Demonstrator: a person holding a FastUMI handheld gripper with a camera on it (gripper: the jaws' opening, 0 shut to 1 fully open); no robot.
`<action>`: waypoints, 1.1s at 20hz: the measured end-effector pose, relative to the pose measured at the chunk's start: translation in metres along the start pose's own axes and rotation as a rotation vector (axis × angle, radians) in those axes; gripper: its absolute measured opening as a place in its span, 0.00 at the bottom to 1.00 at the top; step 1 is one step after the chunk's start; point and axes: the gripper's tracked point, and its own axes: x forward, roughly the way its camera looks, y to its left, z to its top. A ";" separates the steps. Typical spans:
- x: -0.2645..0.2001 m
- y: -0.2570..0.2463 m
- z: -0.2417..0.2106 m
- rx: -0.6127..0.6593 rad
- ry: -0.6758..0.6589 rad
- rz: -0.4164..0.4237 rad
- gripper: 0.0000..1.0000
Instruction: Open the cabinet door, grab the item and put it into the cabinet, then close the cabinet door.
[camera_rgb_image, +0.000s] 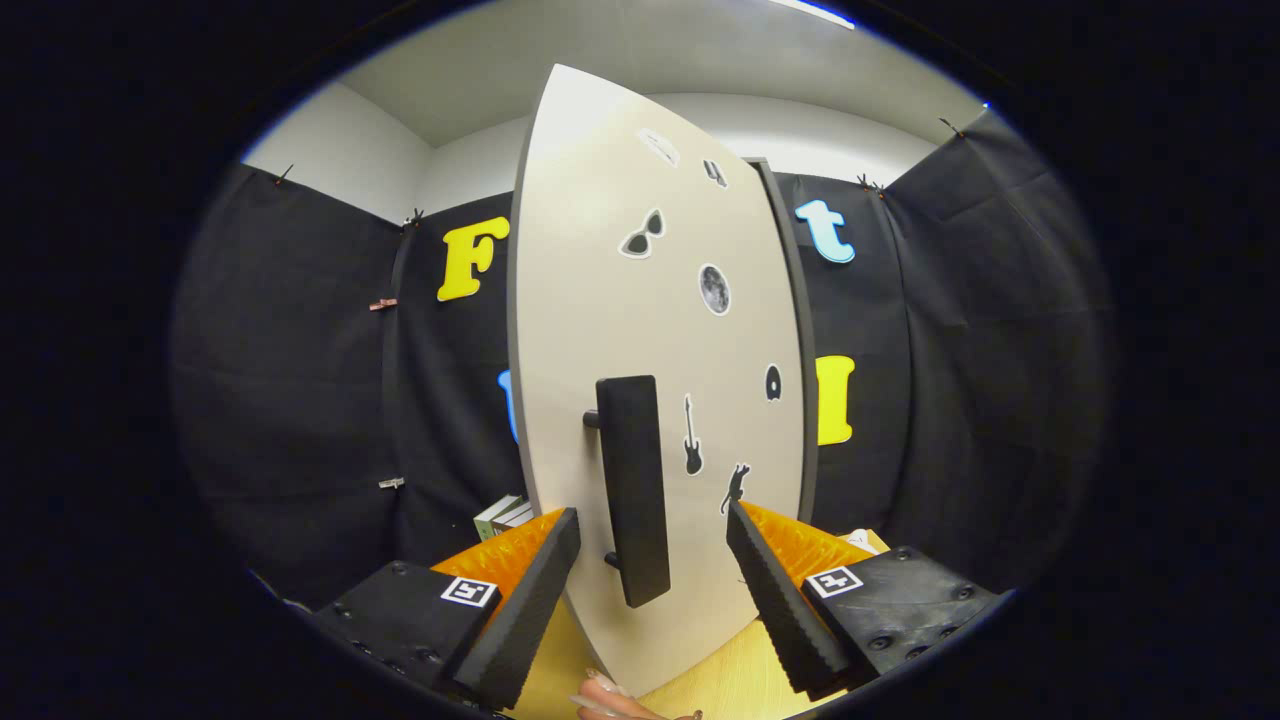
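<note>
A tall pale cabinet door (620, 250) with several small stickers stands right ahead of me, swung partly out so its edge faces me. A dark padded bar handle (635, 490) is mounted upright on it. My gripper (655, 535) is open, with the handle's lower half between the two fingers (530, 590) and a gap on each side. The cabinet's dark frame edge (790, 330) shows just right of the door. What lies inside the cabinet is hidden by the door.
A light wooden tabletop (720, 680) lies under the fingers. A small stack of books or boxes (503, 515) sits on it left of the door. A person's fingertips (610, 695) rest on the table below the door. Black cloth walls surround the booth.
</note>
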 end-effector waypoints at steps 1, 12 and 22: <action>0.002 0.008 0.000 -0.002 -0.005 0.006 0.98; 0.012 0.016 -0.005 -0.054 -0.015 -0.056 0.98; 0.018 0.009 -0.004 -0.044 -0.024 -0.055 0.98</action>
